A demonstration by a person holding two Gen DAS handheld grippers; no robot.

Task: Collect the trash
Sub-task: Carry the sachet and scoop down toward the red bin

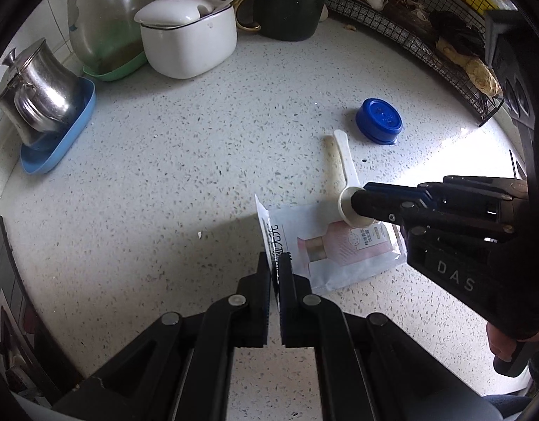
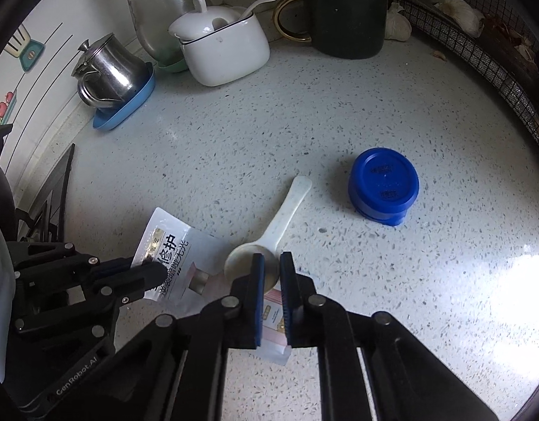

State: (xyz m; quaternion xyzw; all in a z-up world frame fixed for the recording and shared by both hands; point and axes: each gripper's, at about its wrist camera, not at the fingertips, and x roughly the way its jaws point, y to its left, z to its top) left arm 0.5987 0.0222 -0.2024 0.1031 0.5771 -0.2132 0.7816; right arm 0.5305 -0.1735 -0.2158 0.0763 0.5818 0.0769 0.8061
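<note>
A white and pink sachet packet (image 1: 339,245) lies on the speckled countertop (image 1: 171,161). My left gripper (image 1: 274,263) is shut on the packet's left edge; it also shows in the right wrist view (image 2: 160,273) holding the packet (image 2: 174,256). A white plastic spoon (image 2: 280,221) lies with its bowl over the packet. My right gripper (image 2: 271,273) is shut on the spoon's bowl; in the left wrist view it (image 1: 357,203) grips the spoon (image 1: 346,172). A blue round lid (image 2: 383,186) lies to the right, apart from both grippers.
Along the back stand a steel pot (image 2: 108,70) on a blue tray, a white lidded sugar bowl (image 2: 224,49), a glass bottle (image 1: 101,17) and a dark mug of utensils (image 2: 346,14). A black wire basket (image 2: 480,52) with garlic borders the right.
</note>
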